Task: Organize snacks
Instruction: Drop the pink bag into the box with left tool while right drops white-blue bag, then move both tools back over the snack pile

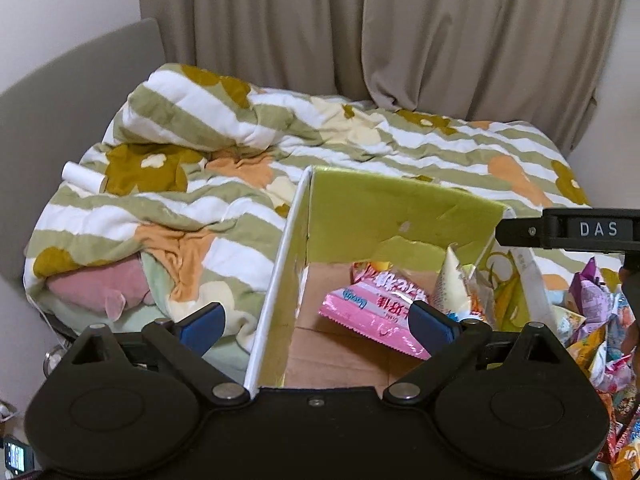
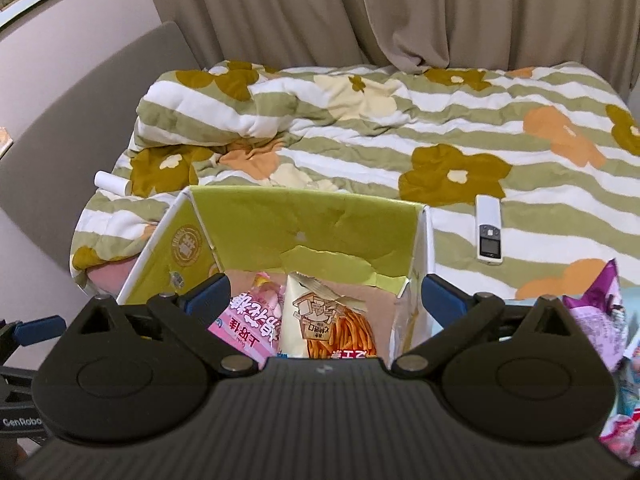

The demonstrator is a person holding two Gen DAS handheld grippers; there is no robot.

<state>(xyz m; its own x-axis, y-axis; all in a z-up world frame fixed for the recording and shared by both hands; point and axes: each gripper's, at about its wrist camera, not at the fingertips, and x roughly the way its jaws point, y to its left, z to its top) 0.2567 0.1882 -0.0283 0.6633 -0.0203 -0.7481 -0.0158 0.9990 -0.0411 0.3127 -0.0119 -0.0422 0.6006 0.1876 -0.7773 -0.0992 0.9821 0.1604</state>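
Bed with green-and-white striped flower-print quilt (image 2: 360,168) spread ahead of both tongs, beige curtain (image 2: 400,12) behind it.

Open cardboard box with yellow-green inner walls (image 1: 400,208) standing on the bed straight ahead of the left tongs (image 1: 316,322); same box (image 2: 304,216) just ahead of and below the right tongs (image 2: 326,300).

Left tongs spread wide, gripping nothing, blue pads (image 1: 202,326) straddling the box's left wall: left finger outside over the quilt, right finger inside over the box floor.

Right tongs spread wide as well, gripping nothing, left finger over the box interior, right finger outside the box's right wall.

Pile of loose colourful snack packets (image 1: 600,320) on the bed to the right of the left tongs, outside the box; purple packet (image 2: 600,300) right of the right tongs.

Pink foil snack packet (image 1: 376,312) lying on the box floor, just beside the left tongs' right finger; same packet (image 2: 248,324) by the right tongs' left finger.

White bag printed with orange stick snacks (image 2: 328,320) leaning inside the box between the right tongs' fingers, touching the pink packet.

White remote control with small screen (image 2: 489,230) flat on the quilt, ahead-right of the right tongs.

White paper roll (image 1: 82,176) on the quilt, far ahead-left of the left tongs.
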